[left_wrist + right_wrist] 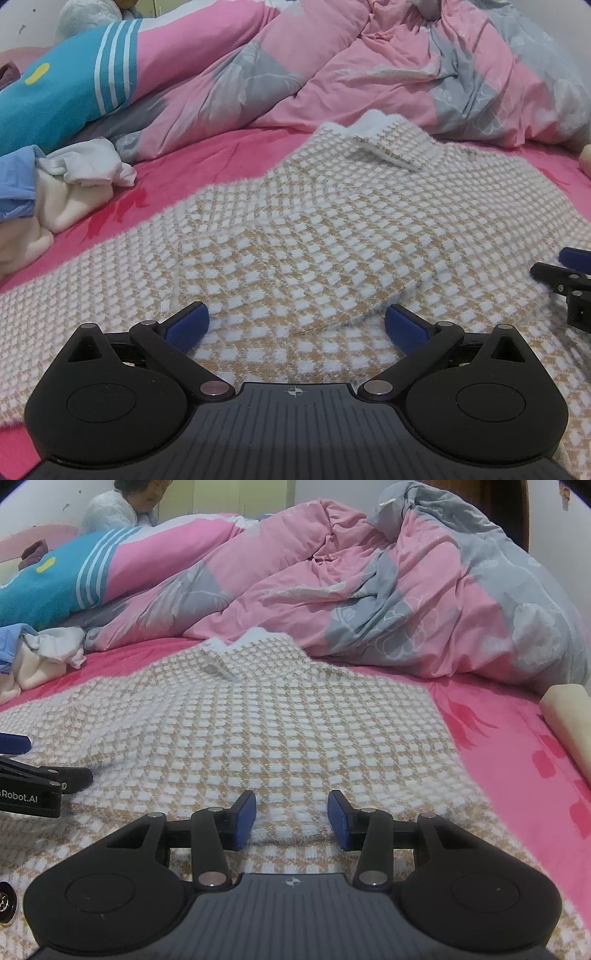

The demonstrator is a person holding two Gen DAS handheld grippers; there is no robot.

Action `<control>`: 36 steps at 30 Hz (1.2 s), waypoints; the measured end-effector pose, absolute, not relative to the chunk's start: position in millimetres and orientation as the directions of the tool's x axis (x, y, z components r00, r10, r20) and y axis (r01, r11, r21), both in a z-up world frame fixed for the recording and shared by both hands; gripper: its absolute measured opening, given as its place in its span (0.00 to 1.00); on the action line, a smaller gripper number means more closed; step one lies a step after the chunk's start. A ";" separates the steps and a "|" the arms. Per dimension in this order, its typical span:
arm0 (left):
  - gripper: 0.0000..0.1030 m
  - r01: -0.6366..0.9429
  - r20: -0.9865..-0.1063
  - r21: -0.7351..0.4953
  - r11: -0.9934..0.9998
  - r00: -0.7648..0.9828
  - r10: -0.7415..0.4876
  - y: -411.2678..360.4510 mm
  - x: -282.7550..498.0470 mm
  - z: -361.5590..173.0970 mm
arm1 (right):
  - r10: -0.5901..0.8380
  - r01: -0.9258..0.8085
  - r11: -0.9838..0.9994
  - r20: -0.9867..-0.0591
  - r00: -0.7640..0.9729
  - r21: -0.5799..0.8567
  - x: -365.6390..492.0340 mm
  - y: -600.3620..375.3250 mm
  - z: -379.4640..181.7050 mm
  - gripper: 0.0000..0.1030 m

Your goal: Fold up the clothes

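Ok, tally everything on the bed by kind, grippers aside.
Checked sweater: 1
Pink-grey duvet: 1
Blue striped pillow: 1
Pile of white and blue clothes: 1
Cream roll at the right edge: 1
Total: 5

At the left edge of your right wrist view, white lettering reads "Robot.AI" on the black body of the left tool (22, 753); nothing else is legible.

Sweater (295, 221) tan-white check; sheet (517, 746) hot pink; duvet (369, 590) pink-grey floral.
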State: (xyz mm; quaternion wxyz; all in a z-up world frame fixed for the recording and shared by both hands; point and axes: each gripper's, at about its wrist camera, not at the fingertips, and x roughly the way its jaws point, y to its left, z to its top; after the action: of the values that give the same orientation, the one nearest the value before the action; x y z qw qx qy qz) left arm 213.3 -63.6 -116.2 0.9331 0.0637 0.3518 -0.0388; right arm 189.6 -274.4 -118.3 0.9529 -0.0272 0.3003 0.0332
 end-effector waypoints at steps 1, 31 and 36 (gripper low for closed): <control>1.00 0.117 -0.662 0.092 0.989 0.749 -0.027 -63.7 213.5 -116.2 | 0.049 -0.080 0.996 -0.573 0.818 -0.029 189.6 -274.8 -118.3 0.44; 1.00 -0.201 -0.594 -0.082 0.976 0.797 0.114 111.1 116.0 -37.6 | 0.065 -0.078 0.997 -0.565 0.823 0.002 188.5 -278.6 -119.0 0.44; 1.00 -0.417 -0.607 -0.147 0.897 0.754 0.251 185.7 83.0 -42.8 | 0.064 -0.078 0.997 -0.565 0.823 0.001 188.7 -278.8 -119.5 0.44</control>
State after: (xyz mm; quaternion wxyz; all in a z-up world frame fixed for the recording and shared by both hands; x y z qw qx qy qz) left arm 83.0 185.7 -42.8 0.9263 -0.1379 0.3009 0.1801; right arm 188.7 -278.8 -119.5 0.9545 -0.0111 0.2955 0.0372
